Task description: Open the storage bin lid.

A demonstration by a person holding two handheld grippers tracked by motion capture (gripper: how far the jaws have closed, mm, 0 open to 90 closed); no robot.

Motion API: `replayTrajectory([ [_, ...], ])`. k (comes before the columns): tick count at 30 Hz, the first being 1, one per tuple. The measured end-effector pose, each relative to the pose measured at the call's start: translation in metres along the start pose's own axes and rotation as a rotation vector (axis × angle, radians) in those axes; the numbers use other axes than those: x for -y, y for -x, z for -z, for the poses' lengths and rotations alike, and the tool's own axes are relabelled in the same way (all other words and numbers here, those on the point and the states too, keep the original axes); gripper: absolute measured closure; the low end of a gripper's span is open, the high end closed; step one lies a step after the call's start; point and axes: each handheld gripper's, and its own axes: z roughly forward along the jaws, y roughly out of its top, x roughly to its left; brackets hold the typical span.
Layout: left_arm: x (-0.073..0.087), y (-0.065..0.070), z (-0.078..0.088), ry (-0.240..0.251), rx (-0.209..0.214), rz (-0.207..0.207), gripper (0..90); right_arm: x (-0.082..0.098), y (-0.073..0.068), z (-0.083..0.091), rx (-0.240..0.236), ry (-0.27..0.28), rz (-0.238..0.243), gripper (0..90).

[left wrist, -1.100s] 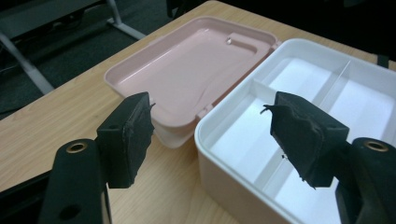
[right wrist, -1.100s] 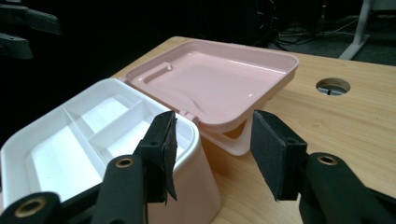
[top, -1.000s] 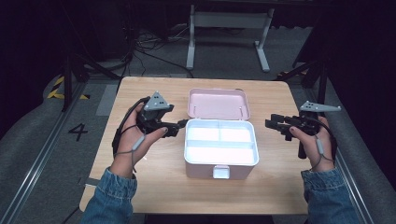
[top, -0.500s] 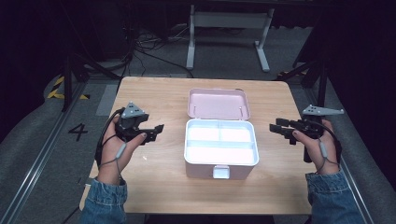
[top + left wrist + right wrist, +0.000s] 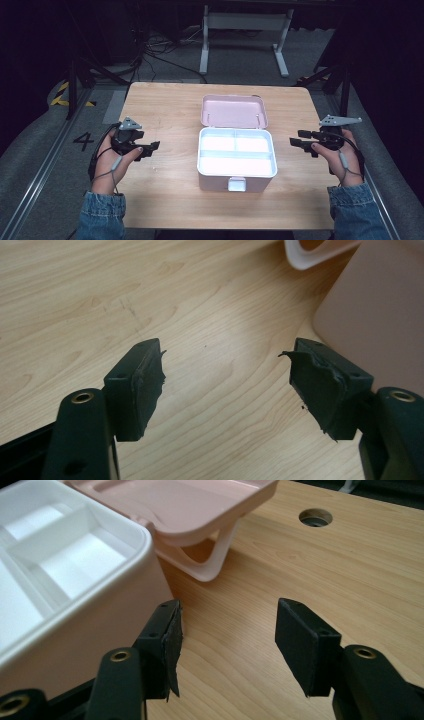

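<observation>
The pink box (image 5: 236, 159) sits mid-tabletop (image 5: 165, 110), its lid (image 5: 234, 111) thrown back flat behind the white divided tray. My left gripper (image 5: 150, 148) hangs well off its left side with its jaws spread and empty; my right gripper (image 5: 298, 142) waits near the right wall, also spread and empty. To close it cleanly, I judge I should approach the lid's rim from both sides, level, without nudging the box.

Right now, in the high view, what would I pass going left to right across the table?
Left claw → open pink box with its lid tipped back → right claw.
</observation>
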Motion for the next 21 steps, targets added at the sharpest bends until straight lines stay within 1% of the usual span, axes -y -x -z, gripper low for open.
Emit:
replayTrajectory([
  [1,0.002,-0.002,-0.001,-0.011,-0.003,-0.018,30.5,0.001,0.001,-0.001,0.004,-0.006,0.003,45.4],
  [2,0.003,-0.003,-0.002,-0.018,-0.005,-0.02,30.5,0.002,0.003,-0.002,0.005,-0.011,0.001,45.4],
  [3,0.005,-0.005,-0.004,-0.021,-0.005,-0.043,30.5,0.003,0.005,-0.003,0.007,-0.014,0.007,45.4],
  [4,0.007,-0.005,-0.006,-0.026,0.004,-0.048,30.5,0.005,0.006,-0.004,0.009,-0.02,0.007,45.4],
  [5,0.008,-0.005,-0.008,-0.035,0.013,-0.043,30.5,0.006,0.008,-0.005,0.011,-0.02,0.012,45.4],
  [6,0.01,-0.007,-0.01,-0.052,0.024,-0.057,30.3,0.007,0.01,-0.006,0.011,-0.021,0.011,45.4],
  [8,0.013,-0.006,-0.015,-0.086,0.053,-0.02,28.4,0.01,0.013,-0.008,0.013,-0.024,0.011,45.3],
  [10,0.015,-0.006,-0.02,-0.102,0.054,-0.017,28.0,0.013,0.016,-0.011,0.017,-0.037,0.024,45.3],
  [11,0.015,-0.007,-0.021,-0.119,0.056,-0.022,28.0,0.015,0.018,-0.013,0.023,-0.046,0.019,45.3],
  [12,0.015,-0.007,-0.023,-0.124,0.053,-0.032,28.0,0.016,0.019,-0.014,0.029,-0.051,0.023,45.3],
  [13,0.016,-0.007,-0.024,-0.13,0.057,-0.019,28.0,0.018,0.022,-0.016,0.032,-0.054,0.027,45.3],
  [15,0.017,-0.007,-0.026,-0.131,0.058,-0.028,28.0,0.02,0.024,-0.017,0.035,-0.059,0.02,45.3],
  [16,0.018,-0.007,-0.027,-0.143,0.061,-0.022,28.0,0.022,0.025,-0.019,0.035,-0.06,0.021,45.3],
  [17,0.018,-0.009,-0.029,-0.147,0.056,-0.041,28.0,0.023,0.027,-0.02,0.038,-0.059,0.018,45.3],
  [18,0.02,-0.009,-0.031,-0.153,0.046,-0.049,28.0,0.026,0.03,-0.022,0.041,-0.061,0.014,45.4],
  [19,0.02,-0.009,-0.031,-0.165,0.051,-0.042,28.0,0.027,0.031,-0.023,0.038,-0.066,0.018,45.3],
  [20,0.021,-0.009,-0.033,-0.158,0.041,-0.037,28.0,0.028,0.032,-0.023,0.038,-0.066,0.022,45.3],
  [21,0.021,-0.009,-0.033,-0.16,0.043,-0.038,28.0,0.029,0.033,-0.024,0.041,-0.065,0.033,45.4],
])
